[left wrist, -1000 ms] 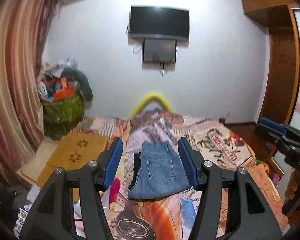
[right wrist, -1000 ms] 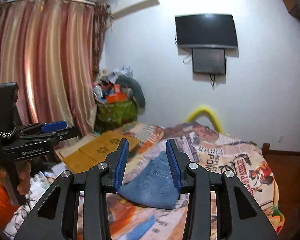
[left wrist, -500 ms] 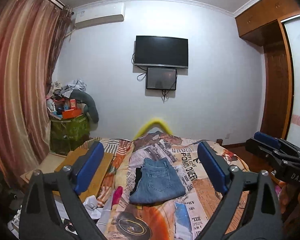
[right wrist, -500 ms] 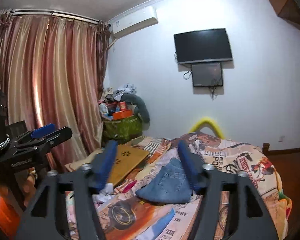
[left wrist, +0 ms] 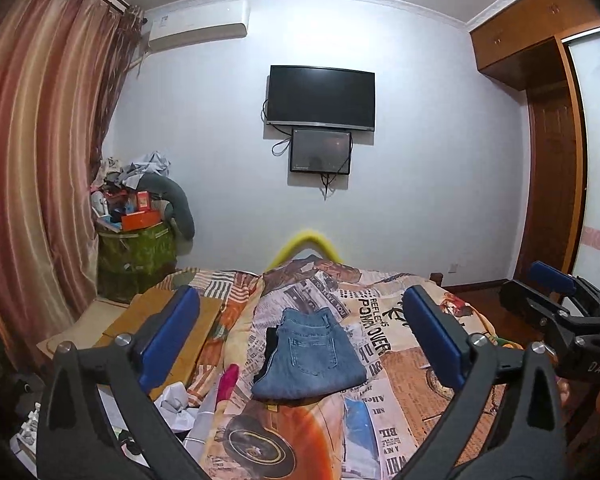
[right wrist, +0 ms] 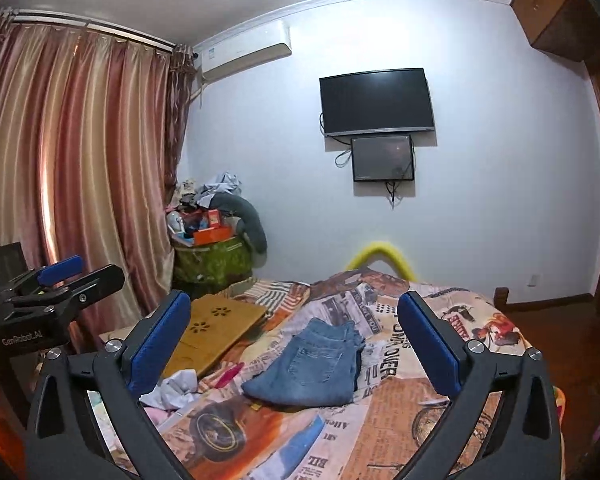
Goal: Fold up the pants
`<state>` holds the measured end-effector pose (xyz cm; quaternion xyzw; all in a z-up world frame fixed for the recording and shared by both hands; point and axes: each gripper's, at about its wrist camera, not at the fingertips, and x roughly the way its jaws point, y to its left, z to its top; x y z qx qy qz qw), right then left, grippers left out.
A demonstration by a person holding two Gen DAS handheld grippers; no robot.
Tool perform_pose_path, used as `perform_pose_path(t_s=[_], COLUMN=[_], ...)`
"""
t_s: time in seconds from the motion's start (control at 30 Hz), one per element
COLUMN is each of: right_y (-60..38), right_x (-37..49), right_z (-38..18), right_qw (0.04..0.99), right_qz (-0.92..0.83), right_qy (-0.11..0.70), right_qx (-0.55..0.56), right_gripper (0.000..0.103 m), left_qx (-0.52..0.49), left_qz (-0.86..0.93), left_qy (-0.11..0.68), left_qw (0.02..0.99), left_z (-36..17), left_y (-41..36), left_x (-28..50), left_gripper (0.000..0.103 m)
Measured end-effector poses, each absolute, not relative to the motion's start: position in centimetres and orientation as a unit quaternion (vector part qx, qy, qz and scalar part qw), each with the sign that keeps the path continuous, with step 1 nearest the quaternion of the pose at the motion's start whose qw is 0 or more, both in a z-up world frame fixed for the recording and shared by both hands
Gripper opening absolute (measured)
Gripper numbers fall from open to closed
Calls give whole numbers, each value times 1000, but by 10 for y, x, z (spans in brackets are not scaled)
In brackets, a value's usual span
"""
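Jaws of both grippers have just been opening and stand wide apart, empty, folded pants (left wrist: 309, 356) lying beyond them.

Soft, even indoor light; the wall (left wrist: 420, 160) glows brightest. Both fisheye views bow straight lines and go black at the corners. The focus is sharp, without blur.

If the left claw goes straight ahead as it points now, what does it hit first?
Probably the folded jeans on the bed, centred between the open left claw; nothing shows in between, though depth is unclear.
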<state>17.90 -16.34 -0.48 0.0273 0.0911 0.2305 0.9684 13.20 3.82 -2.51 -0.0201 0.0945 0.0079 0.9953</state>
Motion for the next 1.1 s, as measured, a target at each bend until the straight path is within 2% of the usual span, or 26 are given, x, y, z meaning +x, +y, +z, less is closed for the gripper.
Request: perform_pose_path(t_s=[1.1], right_y=[-166], right_x=[178], right_z=[-14], right_qw=[966], right_qz=[227], right_qy=[120], right_qx=[28], right_gripper=[103], left_qx=[-9], left_qz=[-1], left_qy=[119], left_qw=[993], left_z=[-45], left_y=[33], left_x=[150], left_gripper=[103])
